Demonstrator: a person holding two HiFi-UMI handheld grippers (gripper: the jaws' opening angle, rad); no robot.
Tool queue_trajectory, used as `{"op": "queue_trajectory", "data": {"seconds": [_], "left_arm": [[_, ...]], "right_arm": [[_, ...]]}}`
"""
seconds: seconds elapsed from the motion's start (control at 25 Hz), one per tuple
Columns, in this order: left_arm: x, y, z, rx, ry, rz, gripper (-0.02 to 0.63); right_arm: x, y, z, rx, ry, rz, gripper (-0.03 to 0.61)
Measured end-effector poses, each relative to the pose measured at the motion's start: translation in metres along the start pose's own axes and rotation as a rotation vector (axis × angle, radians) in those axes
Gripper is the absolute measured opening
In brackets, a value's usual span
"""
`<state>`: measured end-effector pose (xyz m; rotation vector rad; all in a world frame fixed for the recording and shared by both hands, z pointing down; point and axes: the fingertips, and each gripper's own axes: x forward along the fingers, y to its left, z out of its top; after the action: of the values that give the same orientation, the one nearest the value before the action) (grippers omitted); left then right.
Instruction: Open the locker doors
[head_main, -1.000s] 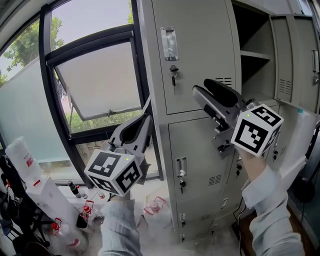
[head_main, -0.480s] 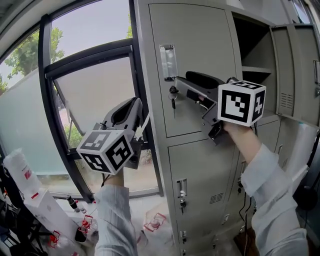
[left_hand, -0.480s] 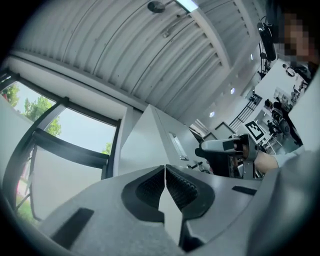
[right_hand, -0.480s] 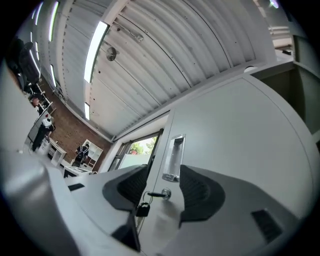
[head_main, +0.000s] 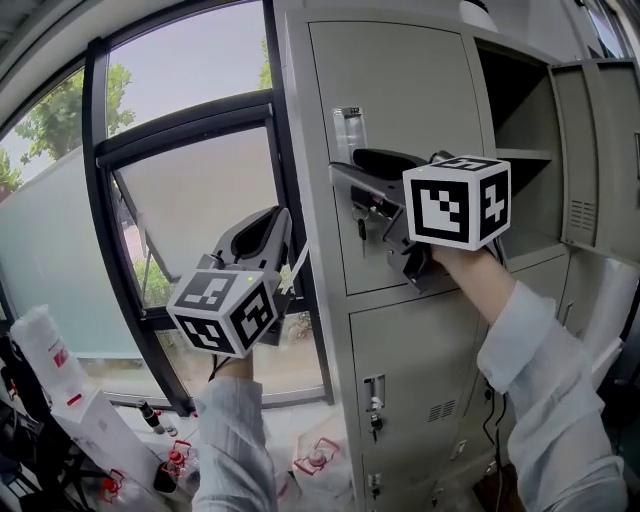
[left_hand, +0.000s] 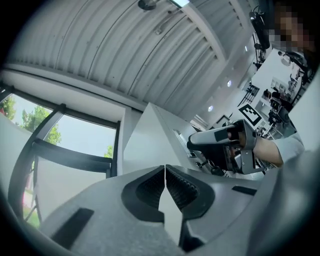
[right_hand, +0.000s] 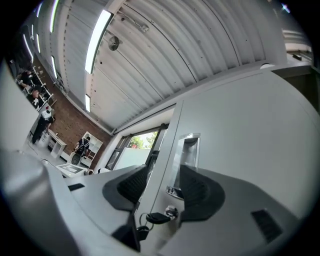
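Observation:
The grey upper locker door (head_main: 410, 130) is shut, with a recessed handle (head_main: 347, 132) and a key (head_main: 361, 226) hanging in its lock. My right gripper (head_main: 347, 192) sits right at that handle and lock. In the right gripper view its jaws (right_hand: 165, 186) stand wide apart, and the handle (right_hand: 188, 149), the door's edge strip and the key (right_hand: 159, 217) show between them. The pads do not press on anything. My left gripper (head_main: 268, 238) hangs shut and empty left of the locker, in front of the window; its pads (left_hand: 176, 184) meet.
To the right, a locker compartment (head_main: 520, 120) stands open with a shelf inside and its door (head_main: 592, 150) swung out. A lower locker door (head_main: 425, 370) with its own handle (head_main: 375, 393) is shut. A dark-framed window (head_main: 180, 200) is on the left. Bottles and clutter (head_main: 160, 470) lie on the floor.
My right gripper has risen and moved left from the lower door up to the upper door's handle and key. The left gripper has also risen.

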<state>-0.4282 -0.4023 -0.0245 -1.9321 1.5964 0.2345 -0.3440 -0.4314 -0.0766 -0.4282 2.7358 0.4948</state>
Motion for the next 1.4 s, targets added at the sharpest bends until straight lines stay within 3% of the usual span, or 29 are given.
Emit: {"op": "queue_trajectory", "data": {"seconds": [0.16, 0.6, 0.84, 1.04, 1.28, 1.4], "left_arm": [[-0.003, 0.000, 0.002, -0.016, -0.013, 0.002, 0.014], [-0.014, -0.005, 0.005, -0.020, -0.029, 0.008, 0.014], [-0.023, -0.013, 0.003, -0.036, -0.021, 0.005, 0.014], [-0.030, -0.018, 0.006, -0.054, -0.024, 0.001, 0.014], [-0.037, -0.032, 0.018, -0.042, -0.036, -0.008, 0.014], [-0.043, -0.036, 0.022, -0.040, -0.040, -0.012, 0.014]], "right_arm": [[0.007, -0.002, -0.001, -0.014, 0.037, -0.029, 0.186], [0.019, -0.007, 0.011, 0.113, 0.063, -0.144, 0.186], [0.005, 0.001, 0.014, 0.091, 0.072, -0.138, 0.184], [-0.015, 0.012, 0.025, 0.009, 0.065, -0.177, 0.177], [-0.039, 0.015, 0.037, 0.039, 0.054, -0.196, 0.117], [-0.050, 0.022, 0.044, 0.059, 0.036, -0.191, 0.118]]}}
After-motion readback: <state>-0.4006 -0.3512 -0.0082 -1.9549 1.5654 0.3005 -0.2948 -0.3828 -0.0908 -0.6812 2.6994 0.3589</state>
